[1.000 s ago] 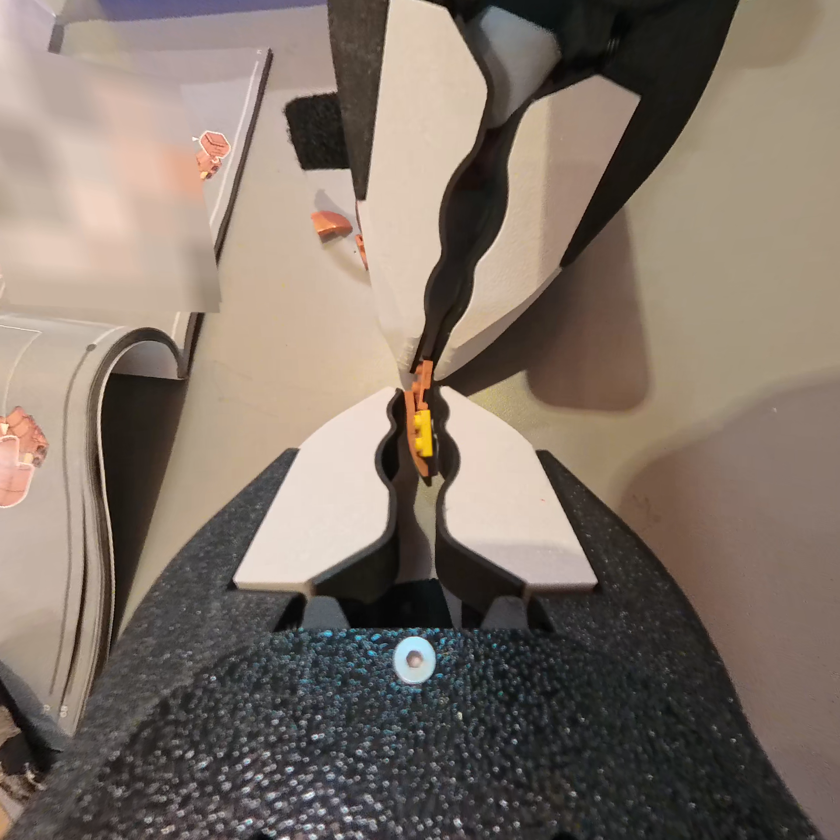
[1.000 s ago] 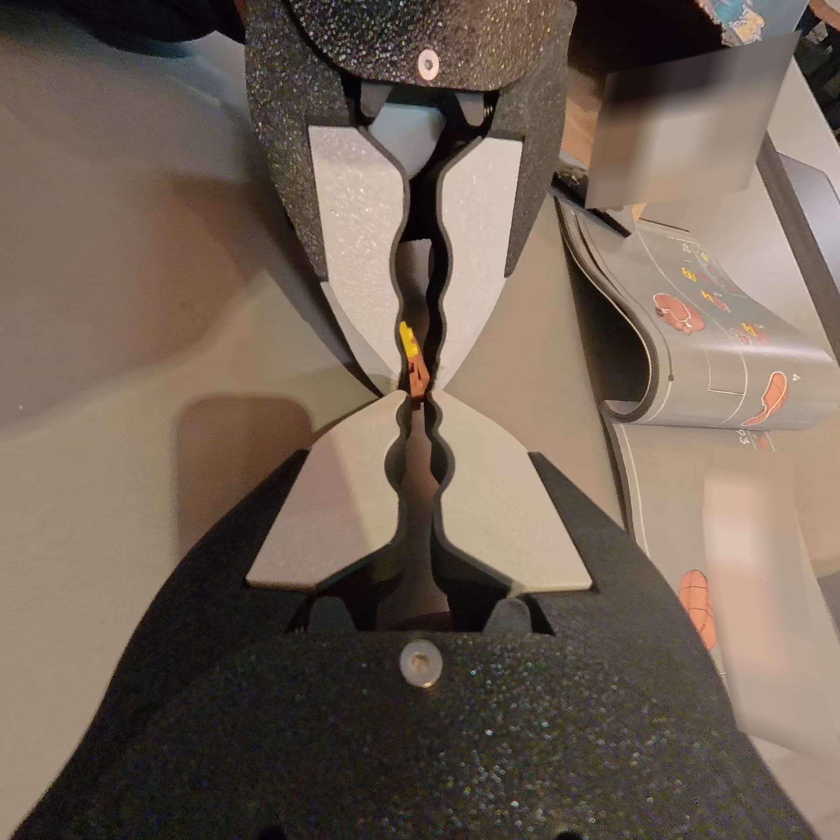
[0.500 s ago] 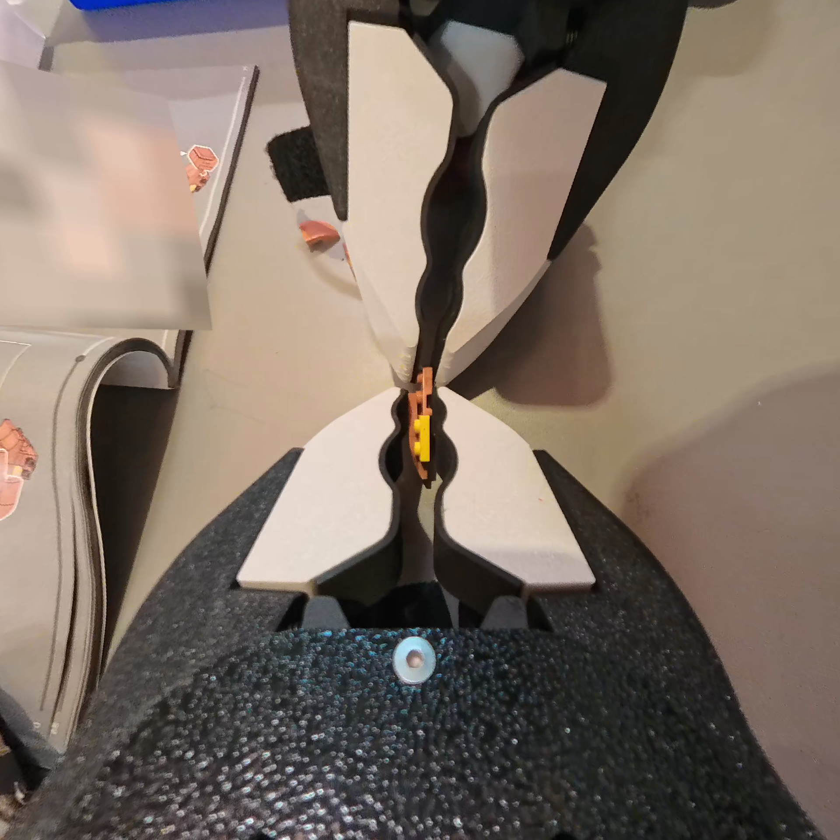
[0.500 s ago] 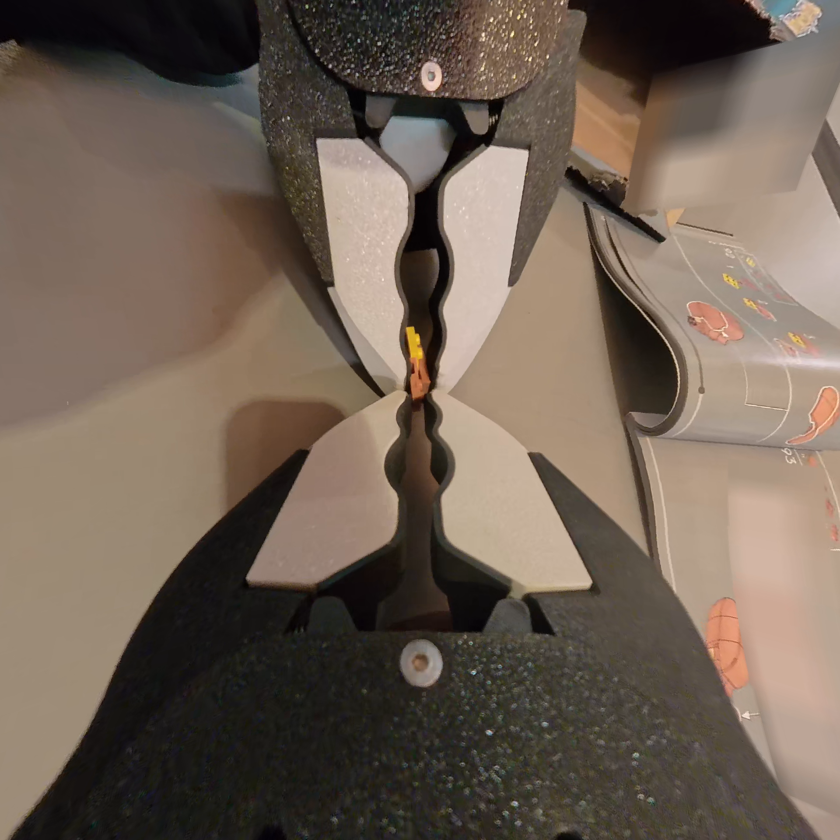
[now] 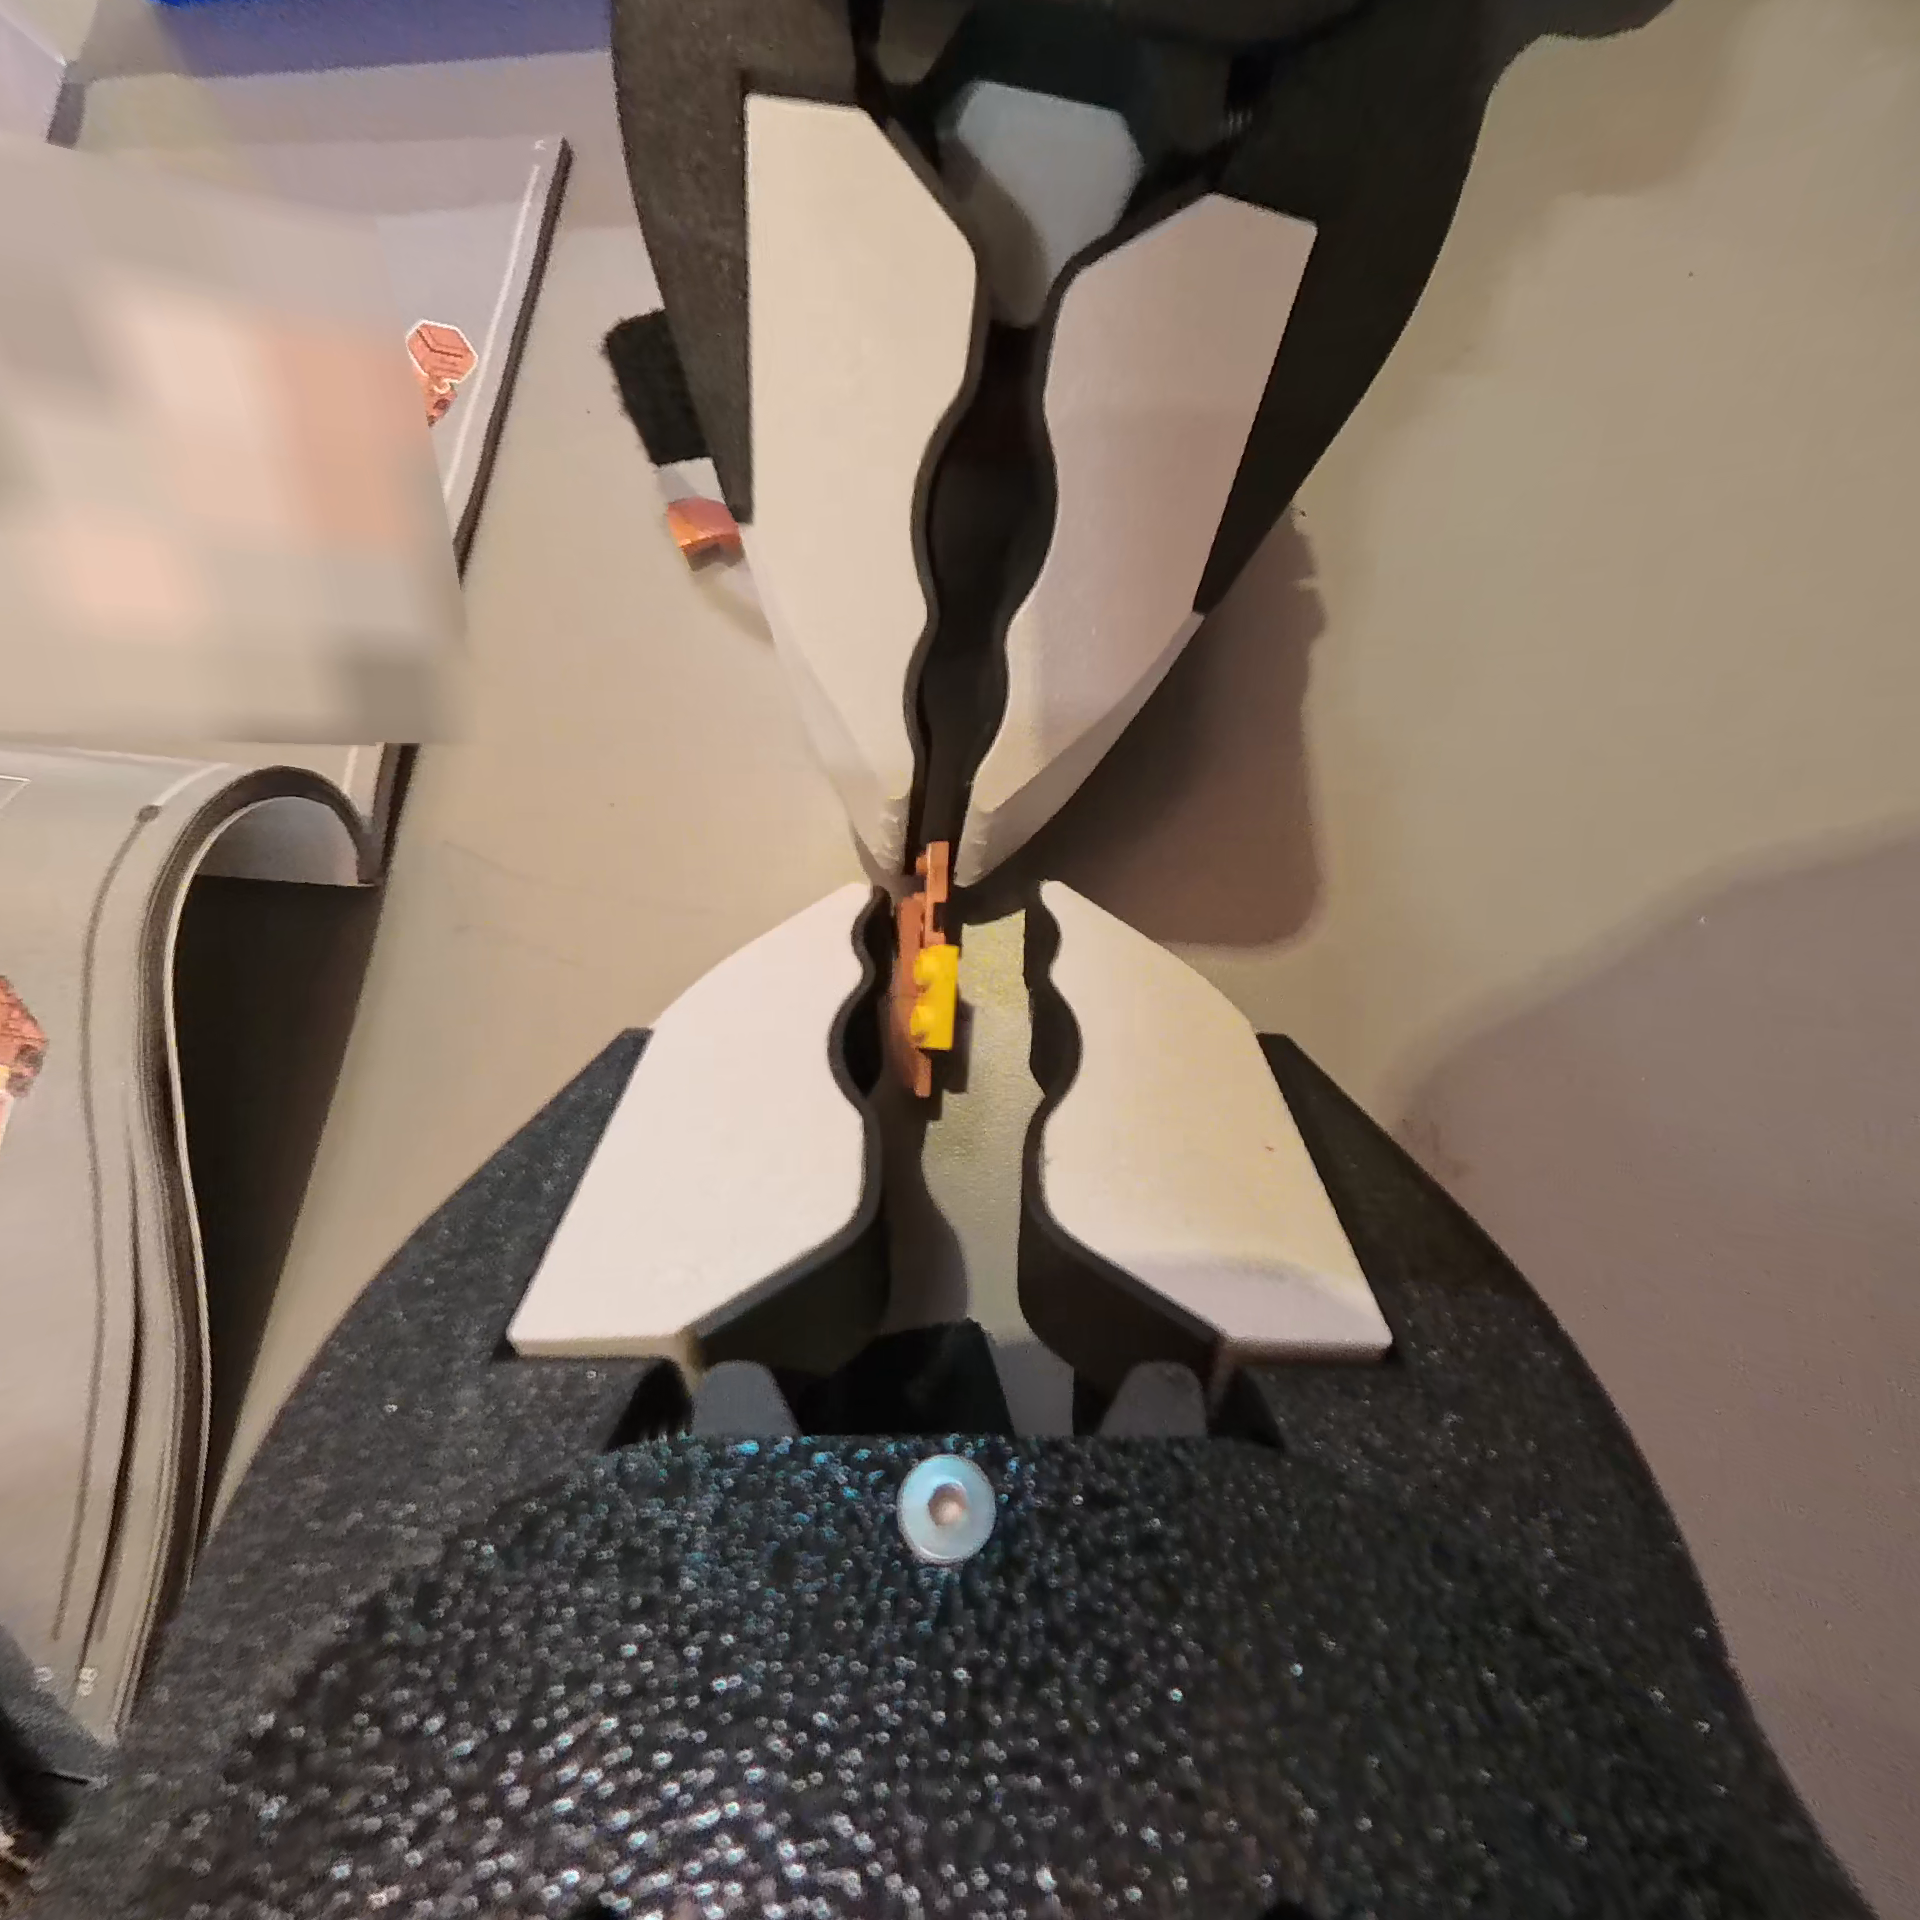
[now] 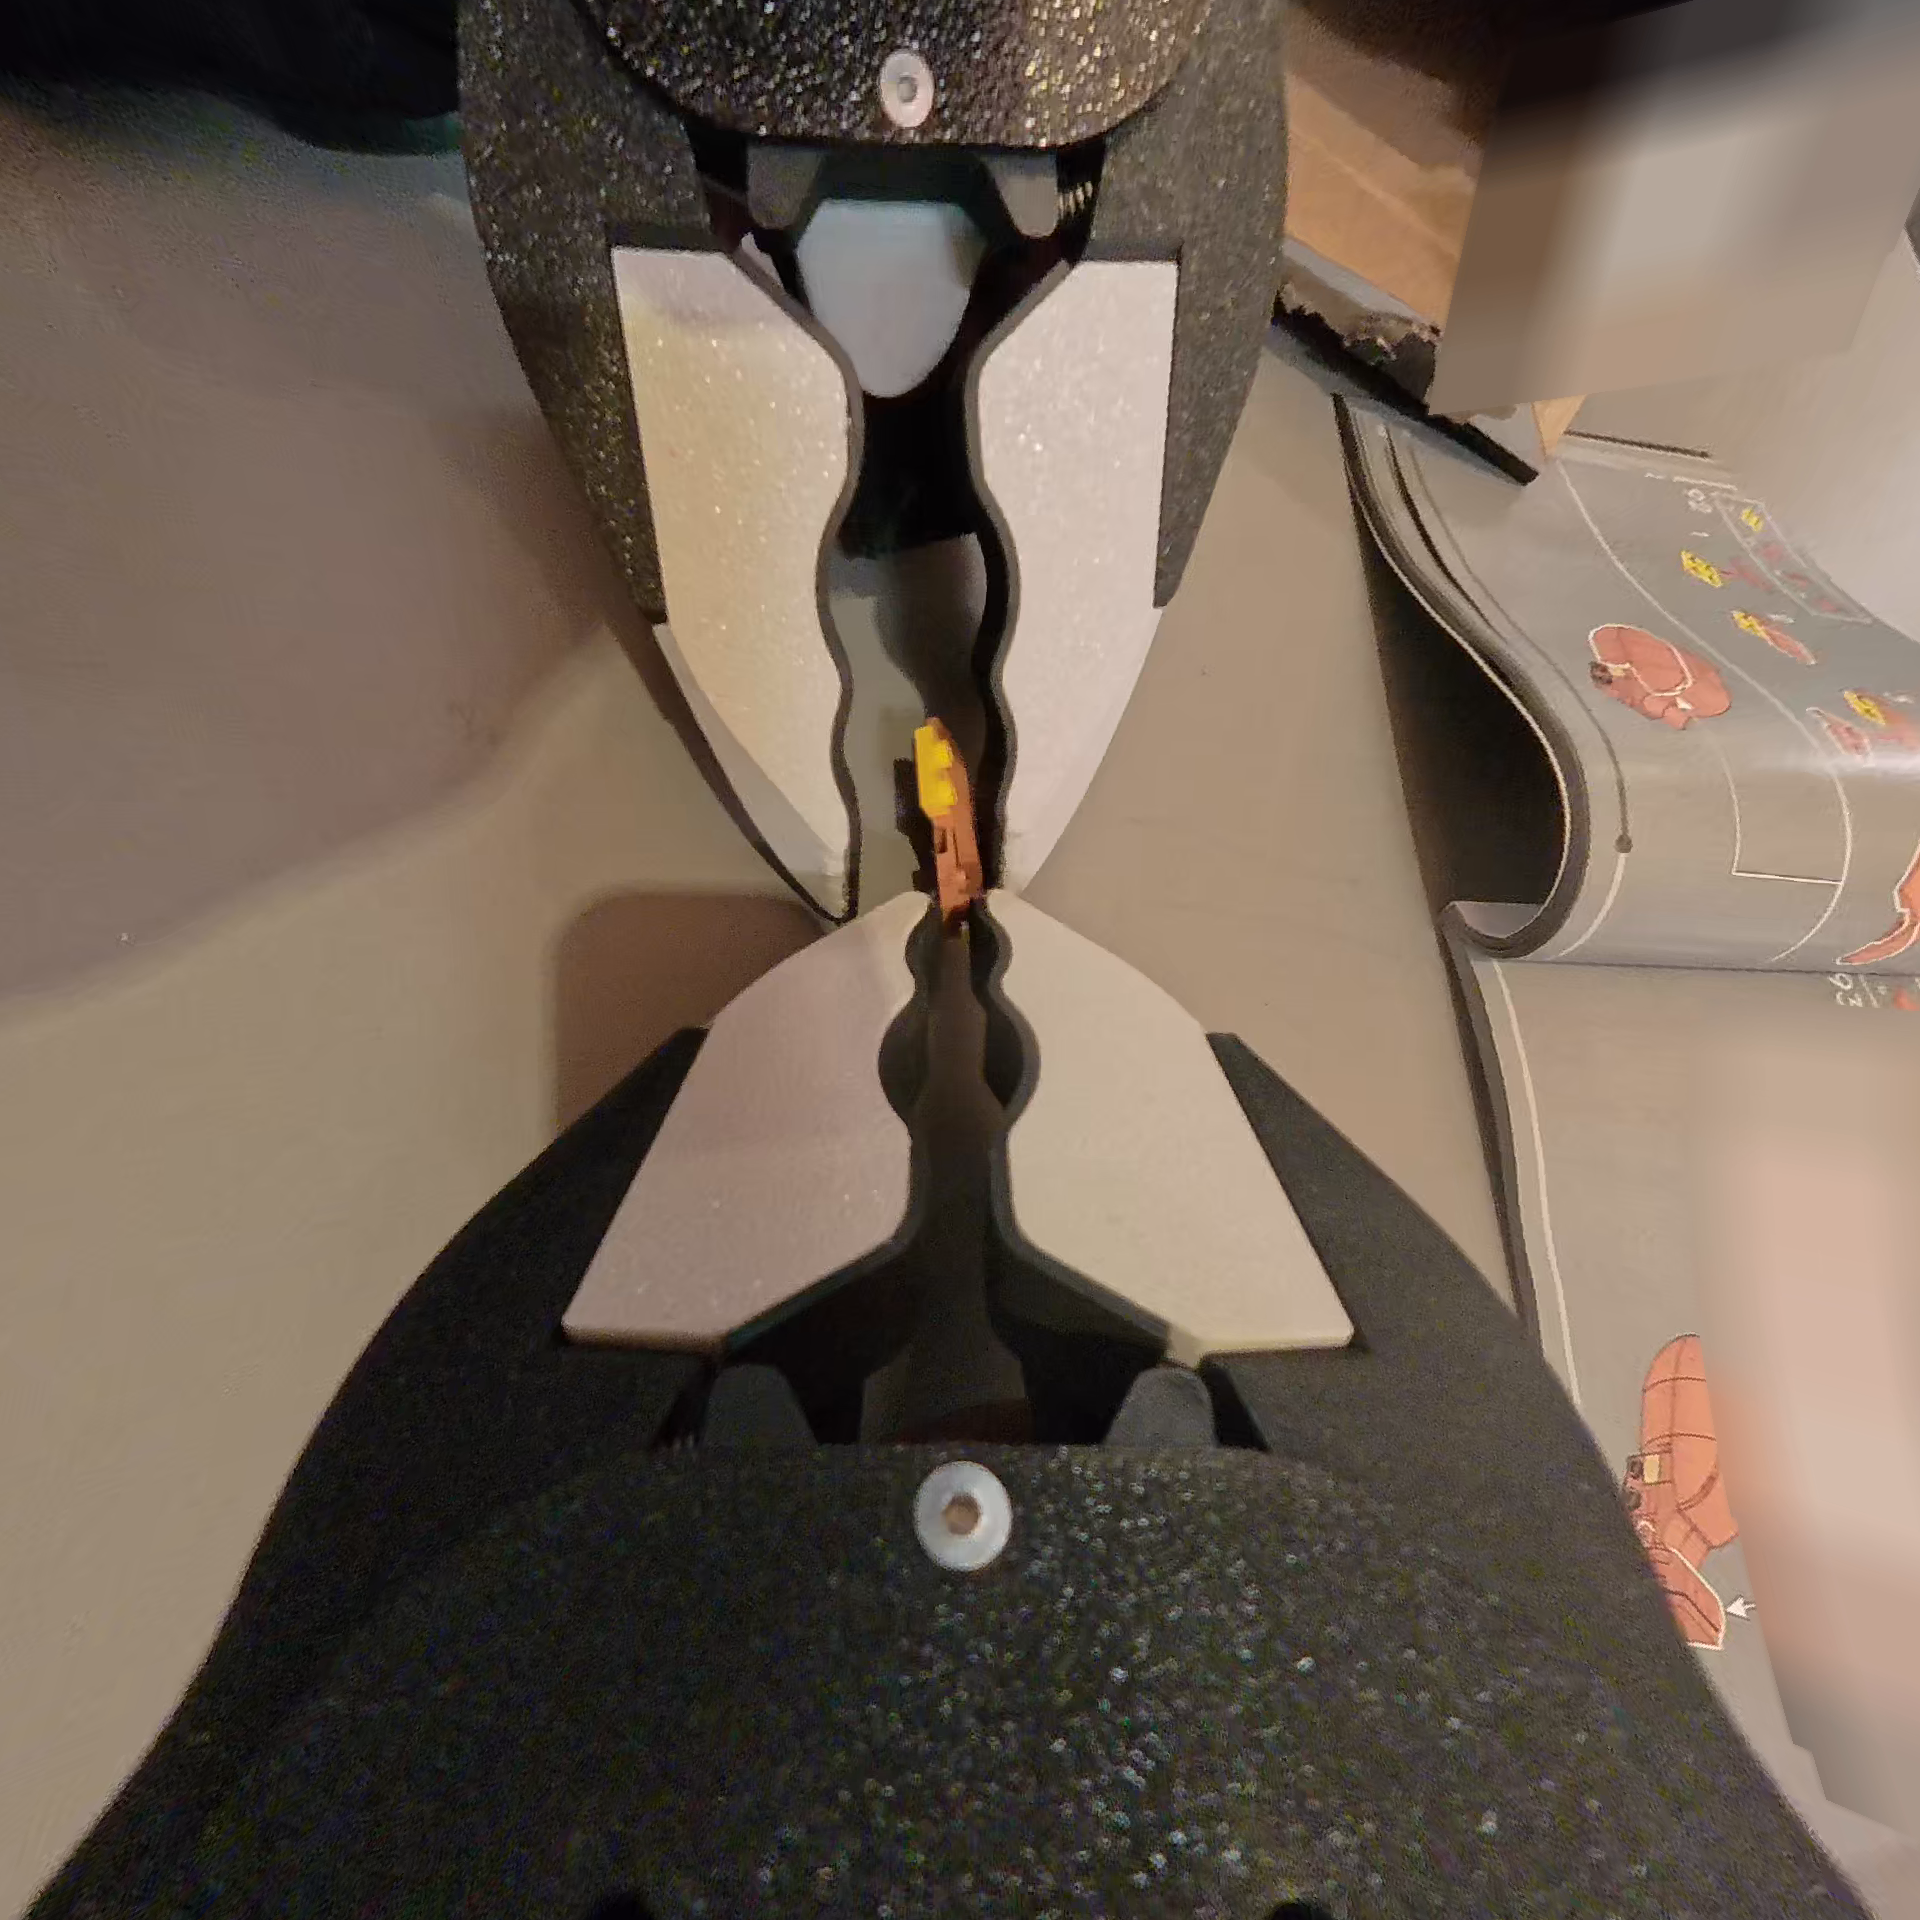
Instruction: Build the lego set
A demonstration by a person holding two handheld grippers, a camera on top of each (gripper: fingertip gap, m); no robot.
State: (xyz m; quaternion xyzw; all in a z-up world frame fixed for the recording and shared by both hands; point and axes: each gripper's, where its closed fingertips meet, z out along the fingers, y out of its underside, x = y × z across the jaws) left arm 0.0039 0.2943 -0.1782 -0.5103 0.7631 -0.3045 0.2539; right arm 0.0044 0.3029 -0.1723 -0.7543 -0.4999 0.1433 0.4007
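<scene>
The right gripper (image 6: 951, 925) clamps the brown plate with a yellow brick (image 5: 928, 987) at its tip; the left gripper (image 5: 956, 914) stands released around it, one pad apart from it.

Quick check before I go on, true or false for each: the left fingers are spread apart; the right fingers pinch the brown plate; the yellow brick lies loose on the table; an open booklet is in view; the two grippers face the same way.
1. The left gripper's fingers are spread apart. True: a clear gap shows beside the small yellow brick.
2. The right gripper pinches the thin brown plastic plate. True, at its end.
3. The yellow brick lies loose on the beige table. False: it sits on the brown plate, off the table.
4. An open grey instruction booklet is in view. True.
5. The grippers face the same way. False: they face each other, tip to tip.
</scene>
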